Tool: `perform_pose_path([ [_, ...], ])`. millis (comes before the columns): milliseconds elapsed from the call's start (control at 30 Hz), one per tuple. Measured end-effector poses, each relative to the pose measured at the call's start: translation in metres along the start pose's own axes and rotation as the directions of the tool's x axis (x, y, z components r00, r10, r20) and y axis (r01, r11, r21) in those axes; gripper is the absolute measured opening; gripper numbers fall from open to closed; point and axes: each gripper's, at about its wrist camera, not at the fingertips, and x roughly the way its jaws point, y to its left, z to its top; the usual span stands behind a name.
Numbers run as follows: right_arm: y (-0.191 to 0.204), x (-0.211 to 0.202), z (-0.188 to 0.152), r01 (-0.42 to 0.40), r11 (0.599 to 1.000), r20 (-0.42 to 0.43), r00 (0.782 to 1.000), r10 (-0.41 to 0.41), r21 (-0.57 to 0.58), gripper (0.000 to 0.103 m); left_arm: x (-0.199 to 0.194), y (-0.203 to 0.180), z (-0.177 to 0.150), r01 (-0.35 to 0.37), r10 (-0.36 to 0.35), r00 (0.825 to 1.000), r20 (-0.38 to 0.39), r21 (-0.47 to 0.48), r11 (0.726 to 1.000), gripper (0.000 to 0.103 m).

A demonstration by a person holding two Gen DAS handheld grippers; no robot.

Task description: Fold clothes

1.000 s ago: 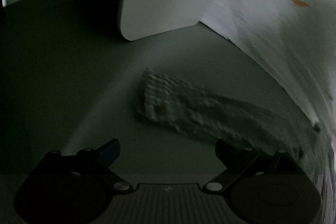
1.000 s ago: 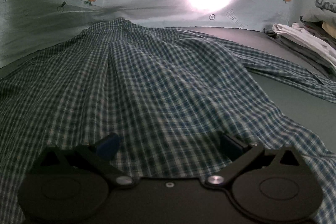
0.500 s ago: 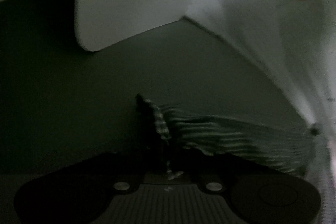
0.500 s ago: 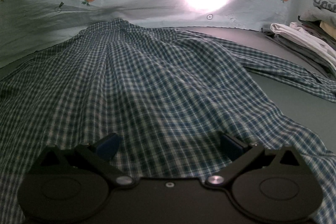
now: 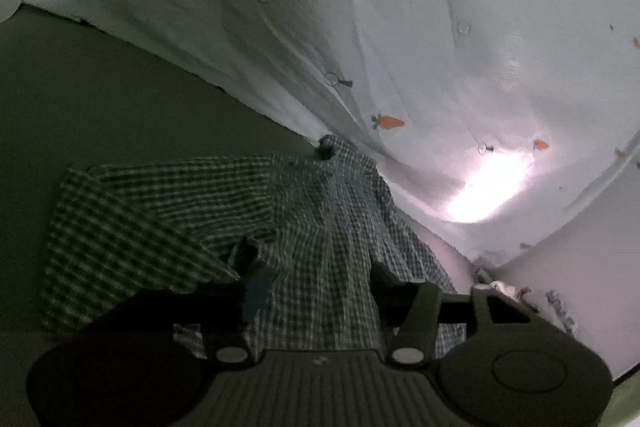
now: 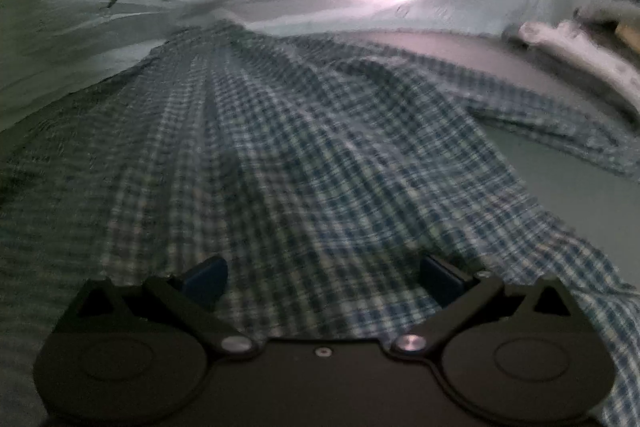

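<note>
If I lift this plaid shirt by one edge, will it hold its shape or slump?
The plaid shirt will probably slump: it lies in soft ridges and folds. It looks thin, so likely light. The sleeve trailing off to one side would probably drag behind.

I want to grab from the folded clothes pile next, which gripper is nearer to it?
Right. The folded clothes pile lies beyond the right gripper, off to its right past the plaid shirt. The left gripper faces the shirt and the carrot-print sheet.
</note>
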Motion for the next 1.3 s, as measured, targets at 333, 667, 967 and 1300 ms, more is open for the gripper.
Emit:
perform_pose_path([
  [333, 0.041, 0.005, 0.016, -0.502, 0.725, 0.056, 0.838, 0.543, 0.471, 0.098, -0.021, 0.074, -0.005, -0.428, 0.424, 0.903, -0.067, -0.2, 0.881, 0.063],
  [667, 0.165, 0.086, -0.022, -0.408, 0.283, -0.017, 0.546, 0.838, 0.868, 0.034, -0.001, 0.109, -0.005, -0.487, 0.466, 0.874, -0.14, -0.247, 0.838, 0.063],
  [967, 0.22, 0.08, -0.038, -0.223, 0.395, -0.21, 0.568, 0.796, 0.891, 0.034, 0.013, 0.103, -0.002, -0.469, 0.441, 0.883, -0.163, -0.257, 0.845, 0.071],
  [1300, 0.254, 0.08, -0.045, -0.13, 0.336, -0.164, 0.677, 0.718, 0.933, 0.034, -0.001, 0.103, -0.005, -0.466, 0.438, 0.882, -0.173, -0.191, 0.864, 0.076],
])
